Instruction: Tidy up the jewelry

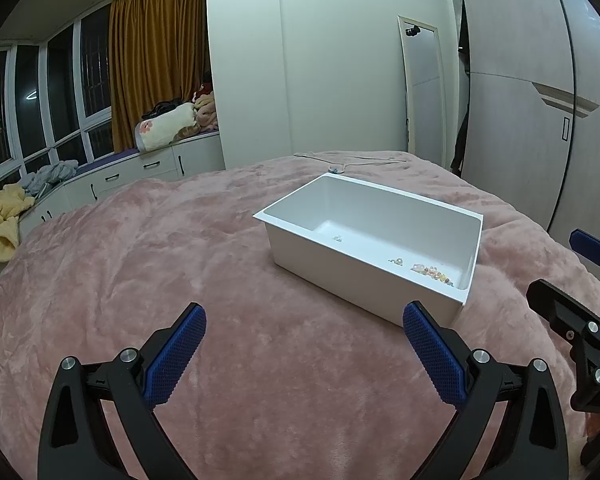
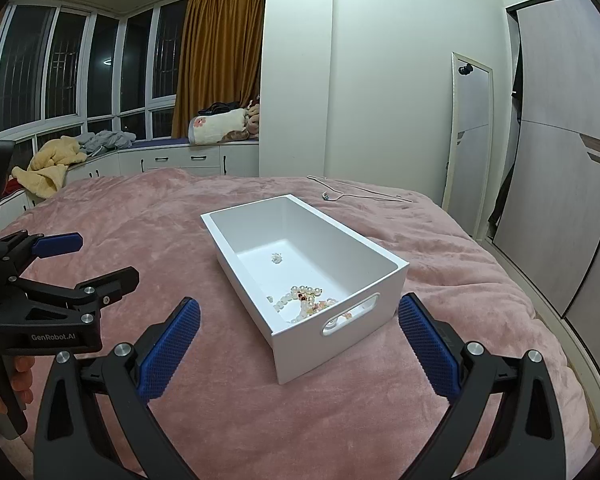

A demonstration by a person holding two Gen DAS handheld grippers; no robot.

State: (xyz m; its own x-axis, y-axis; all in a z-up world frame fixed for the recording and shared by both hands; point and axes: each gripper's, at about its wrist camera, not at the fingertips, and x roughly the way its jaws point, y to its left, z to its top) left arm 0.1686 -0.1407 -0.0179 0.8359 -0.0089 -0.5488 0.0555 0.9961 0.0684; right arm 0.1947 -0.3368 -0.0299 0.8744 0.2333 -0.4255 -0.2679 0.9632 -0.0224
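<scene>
Left wrist view: your left gripper (image 1: 304, 354) hangs w/ jaws spread wide, nothing between them, just pink blanket (image 1: 160, 248) under it. The white storage bin (image 1: 342, 276) sits on the blanket ahead and to the right of the gripper; the bin's near corner is just beyond the right blue pad (image 1: 434, 360), not touching. Inside the bin, a beaded bracelet bunch (image 1: 432, 271) lies at the bin's right end, a small gold-ish piece (image 1: 396, 261) just left of it, and a tiny sparkly item (image 1: 337, 237) further left on the bin floor. Beyond the bin, at the bed's far edge, a thin hanger (image 1: 352, 161) lies flat w/ a small bluish item (image 1: 333, 169) by it. Your right gripper (image 1: 572, 280) shows to the right of the bin, apart from it; jaws look open there too.

Right wrist view: your right gripper (image 2: 300, 346) is also spread wide, holding nothing. The bin (image 2: 384, 304) lies straight ahead, its handle-slot end nearest you, between the two pads but beyond the tips, no contact. Pearl and colored bead bracelets (image 2: 306, 300) are piled at the bin's near end, behind the slot; a small crystal piece (image 2: 276, 258) sits mid-floor of the bin. Your left gripper (image 2: 100, 260) is left of the bin, well apart, open; fingers (image 2: 20, 376) of your hand grip its handle.
</scene>
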